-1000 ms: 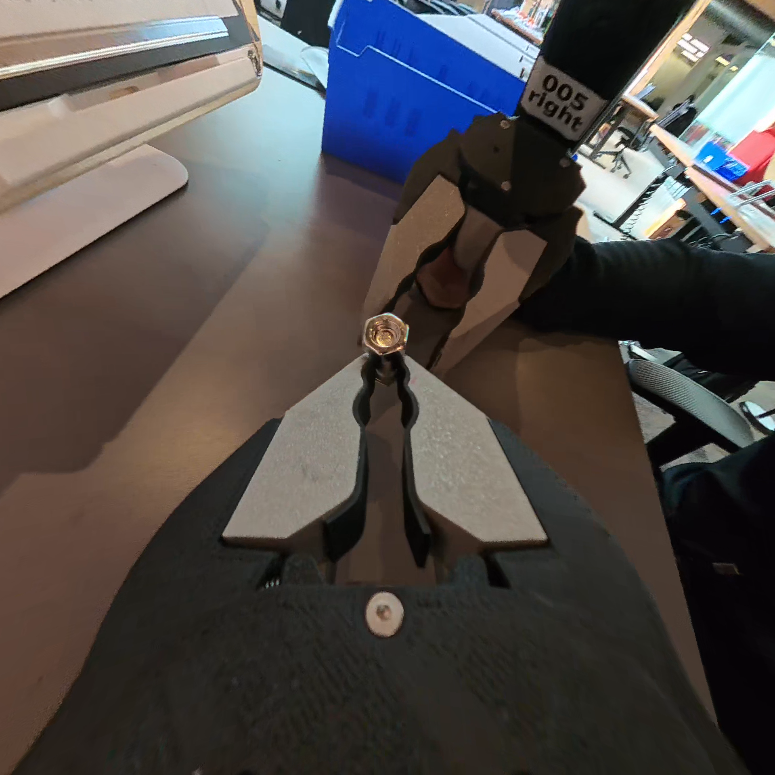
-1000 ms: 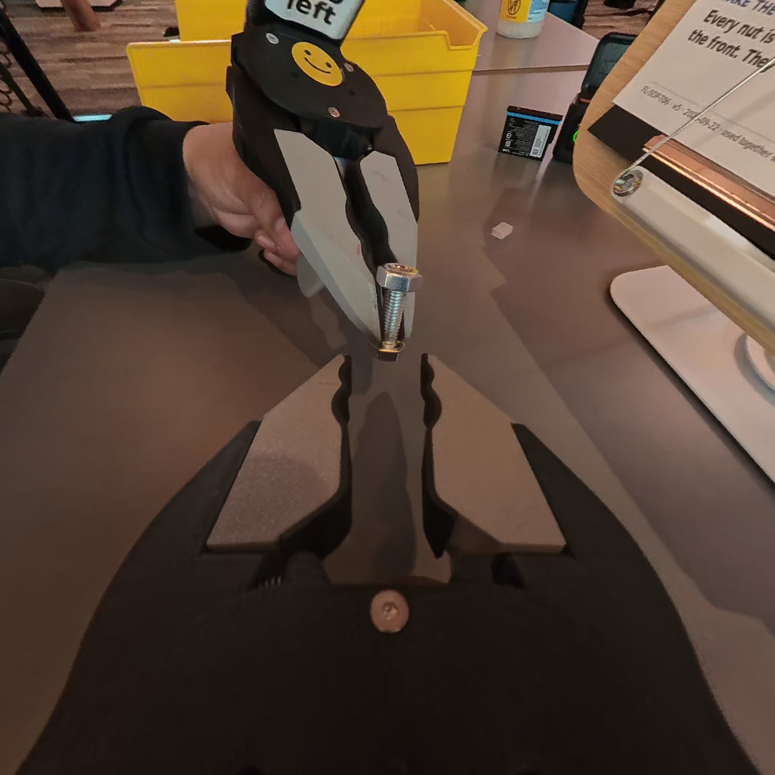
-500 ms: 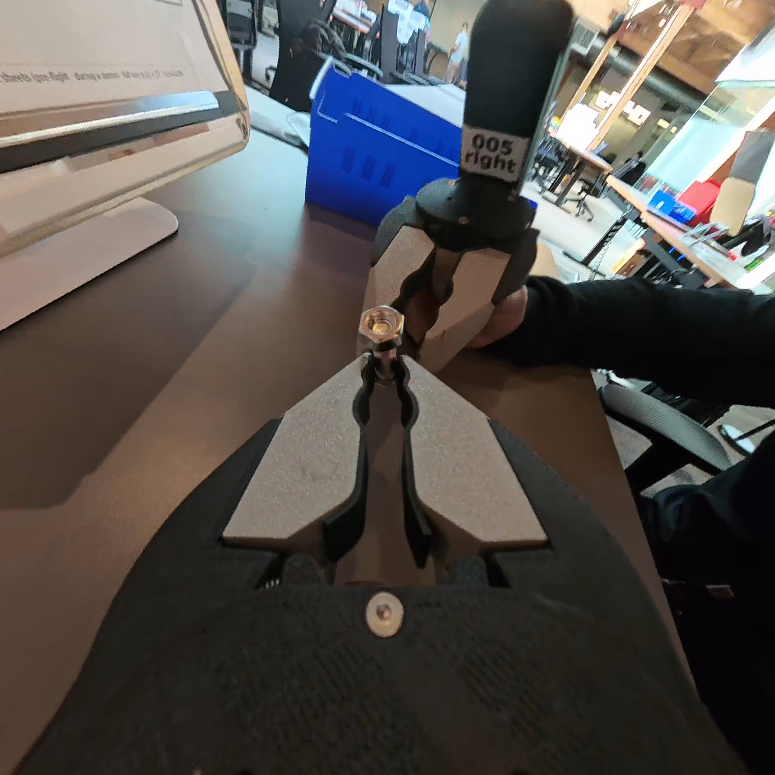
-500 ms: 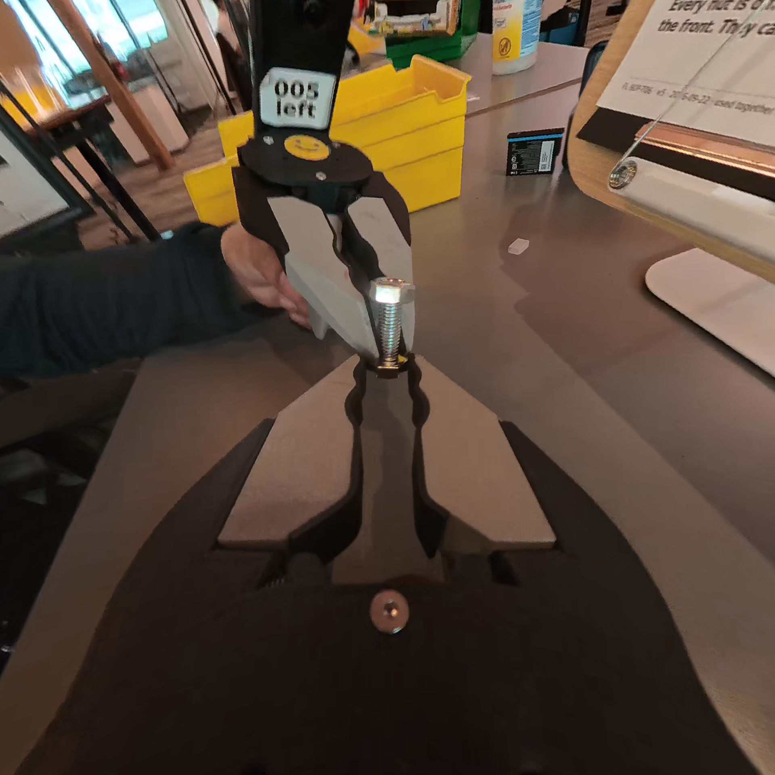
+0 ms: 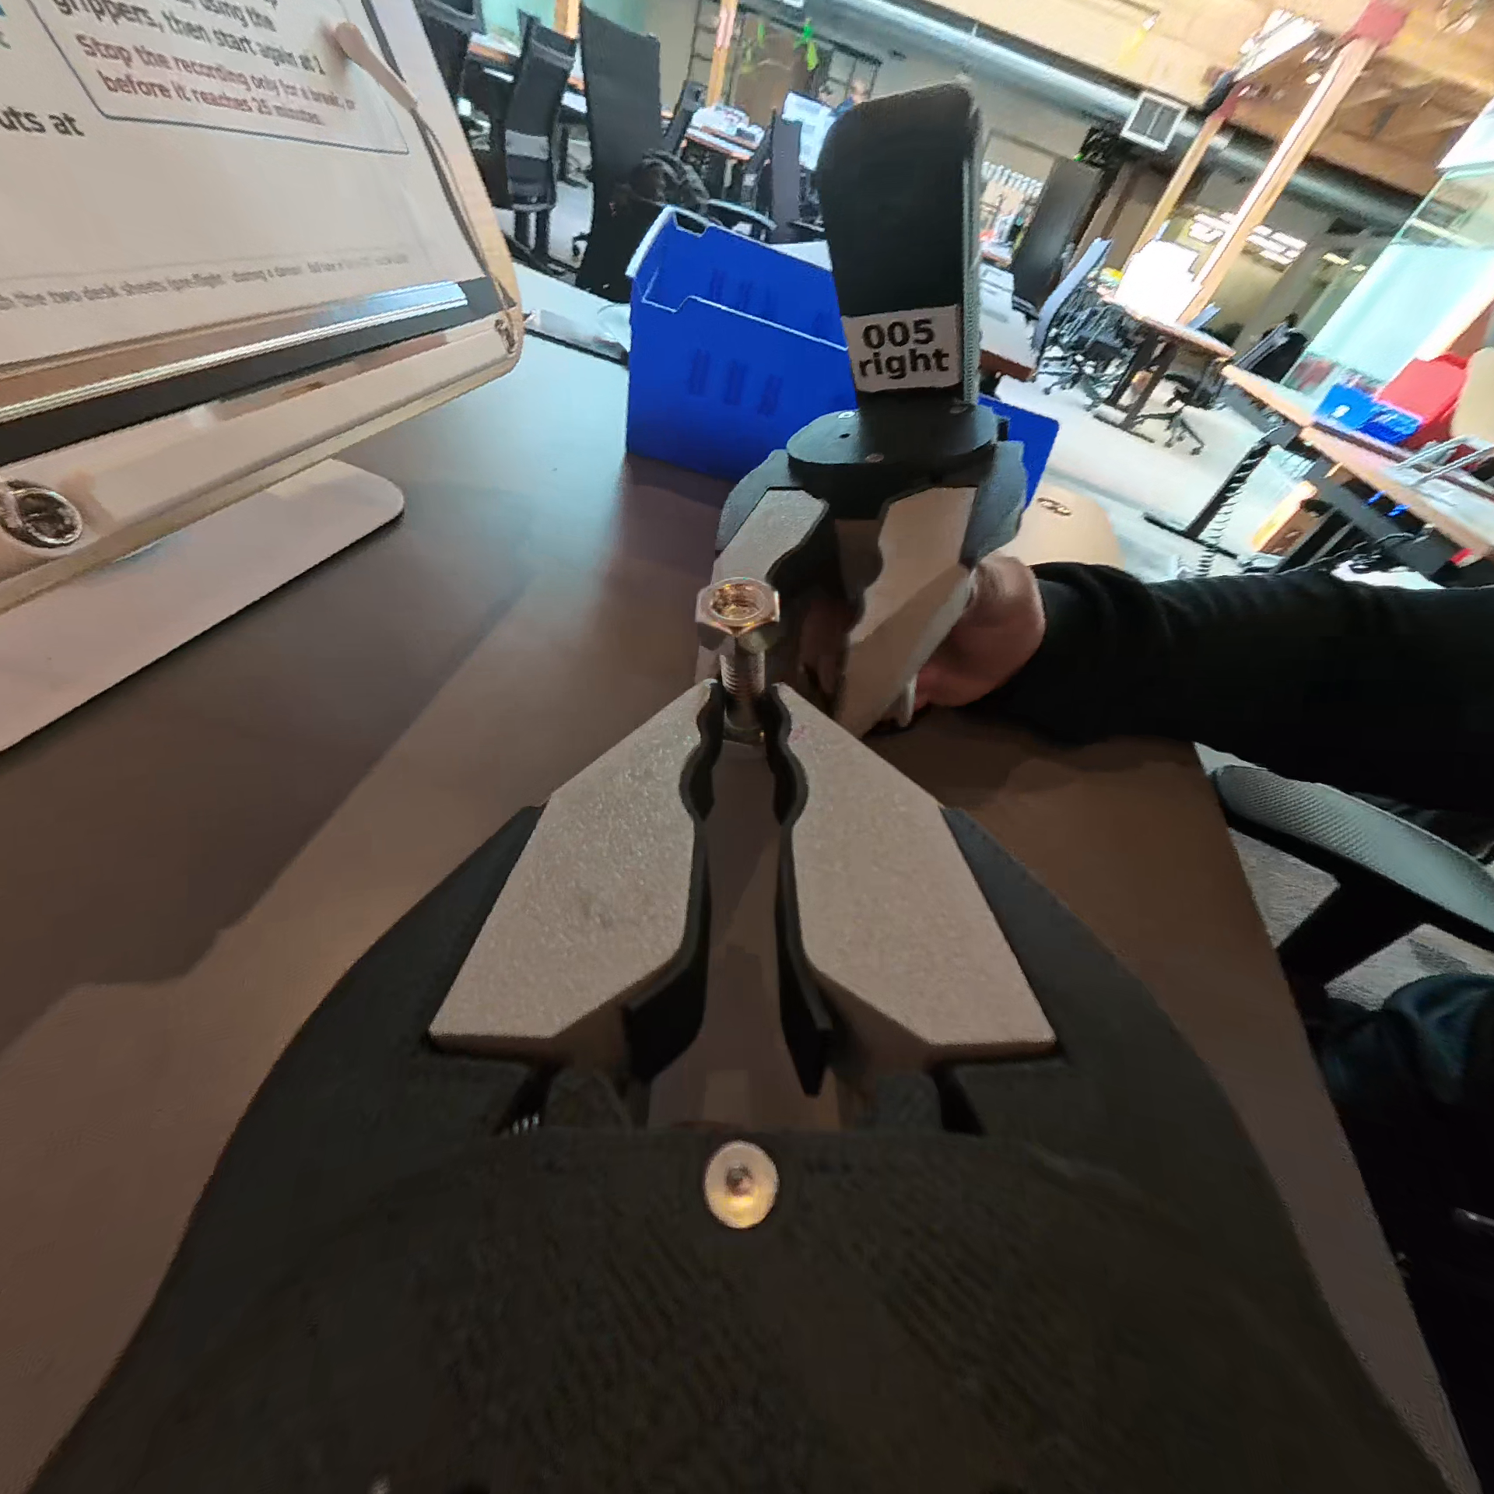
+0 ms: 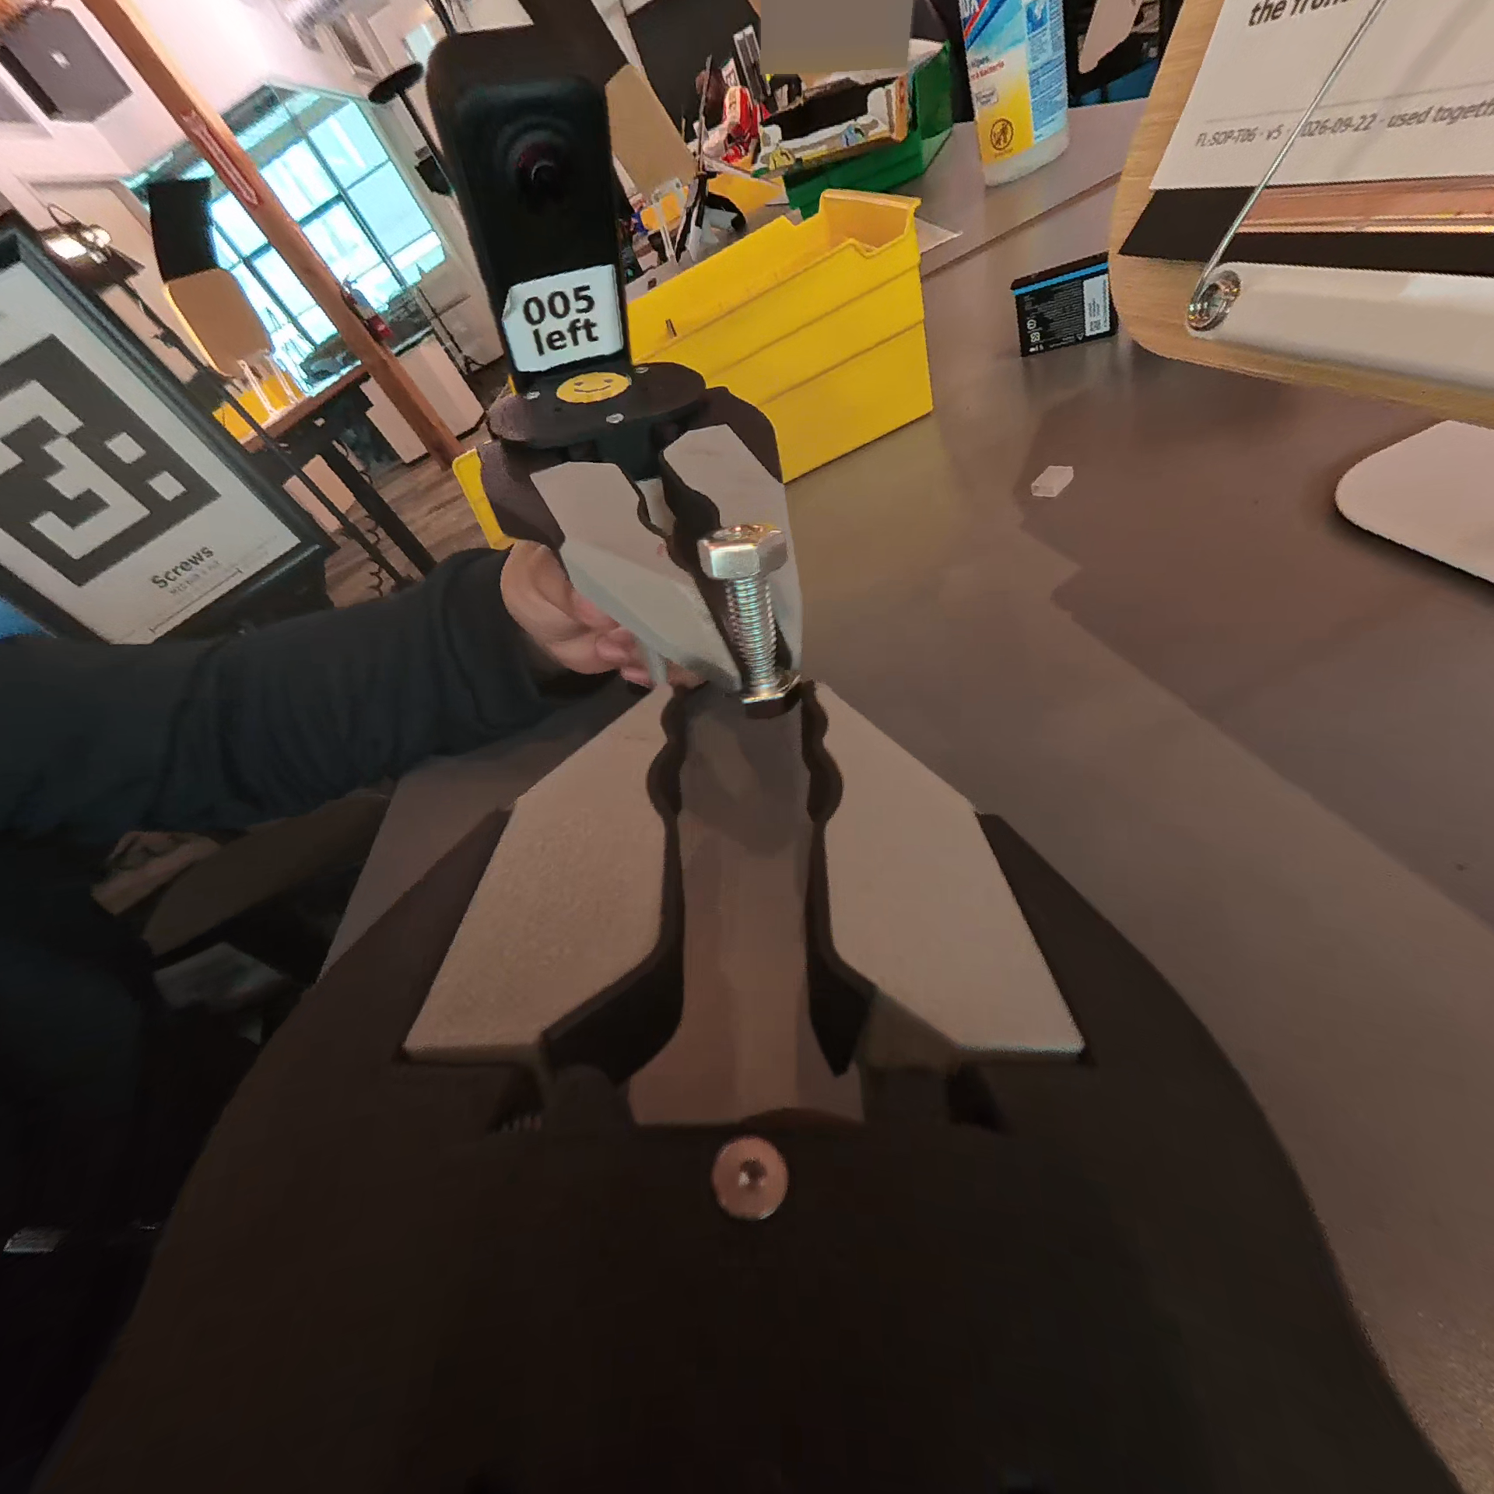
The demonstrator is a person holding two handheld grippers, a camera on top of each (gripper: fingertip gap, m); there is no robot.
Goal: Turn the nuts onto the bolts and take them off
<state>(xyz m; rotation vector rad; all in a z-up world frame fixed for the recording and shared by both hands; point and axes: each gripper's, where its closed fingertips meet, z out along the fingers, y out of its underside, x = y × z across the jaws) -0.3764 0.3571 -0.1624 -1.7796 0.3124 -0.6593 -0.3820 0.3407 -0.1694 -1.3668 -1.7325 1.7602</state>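
Note:
A silver bolt (image 6: 750,614) stands upright with its hex head up, above the dark table (image 6: 1132,728). A nut (image 6: 764,697) sits at the lower end of its thread. My left gripper (image 5: 742,711) is shut on the bolt's lower shaft (image 5: 740,667), fingers flanking it. My right gripper (image 6: 744,711) is open, its tips either side of the nut with a gap; only the right tip is close to it. In the left wrist view the right gripper (image 5: 849,687) stands just behind the bolt, held by a hand in a black sleeve.
A blue bin (image 5: 728,380) stands behind the right gripper, and a yellow bin (image 6: 808,339) behind the left one. A white document stand (image 5: 202,453) fills one side. A small black box (image 6: 1063,314) and a white scrap (image 6: 1051,479) lie nearby. An office chair (image 5: 1334,873) is past the table edge. Only a small space, under 4 cm, lies between the two pairs of fingers.
My right gripper was open, closed in around the nut half a second ago, and its jaws are now wider again. Both views have tilted up. The left gripper keeps hold of the bolt.

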